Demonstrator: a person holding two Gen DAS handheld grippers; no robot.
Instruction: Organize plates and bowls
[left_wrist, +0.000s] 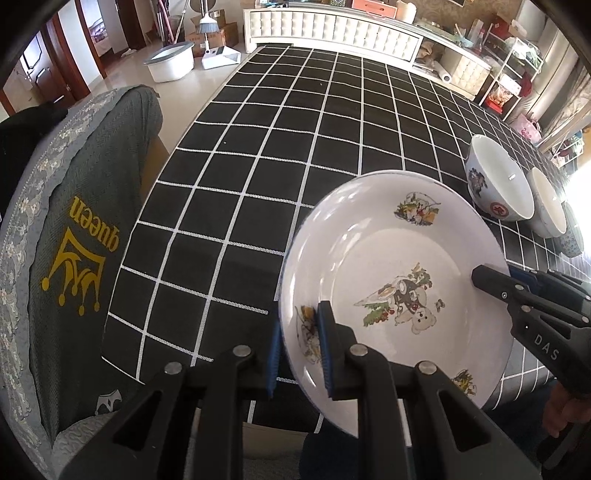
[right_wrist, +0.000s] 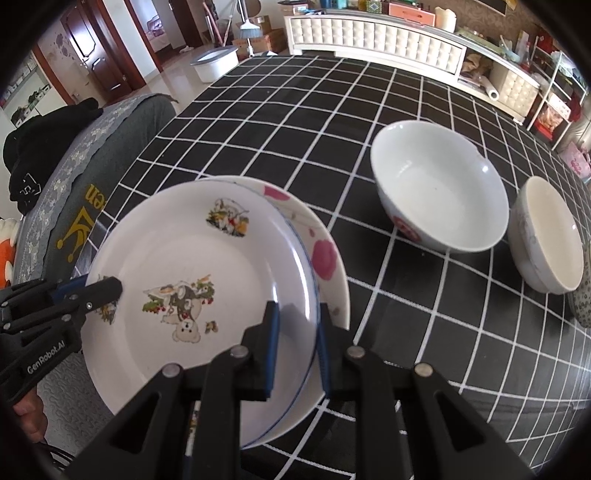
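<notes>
A white plate with a cartoon bear (left_wrist: 388, 258) (right_wrist: 192, 243) is held at opposite rims by both grippers. My left gripper (left_wrist: 300, 325) (right_wrist: 107, 288) is shut on its left rim. My right gripper (right_wrist: 297, 325) (left_wrist: 491, 275) is shut on its right rim. Directly under it lies a plate with pink flowers (right_wrist: 325, 258), which is hidden in the left wrist view. I cannot tell whether the two plates touch. To the right stand a large white bowl (right_wrist: 439, 192) (left_wrist: 498, 184), a smaller bowl (right_wrist: 546, 236) (left_wrist: 546, 210) and a patterned bowl (right_wrist: 581, 302) at the edge.
A black tablecloth with a white grid (left_wrist: 277, 129) covers the table. A chair with a grey "queen" cover (left_wrist: 74, 240) (right_wrist: 74, 206) stands at the table's left edge. A white cabinet (right_wrist: 369, 33) and a floor basin (left_wrist: 170, 64) lie beyond.
</notes>
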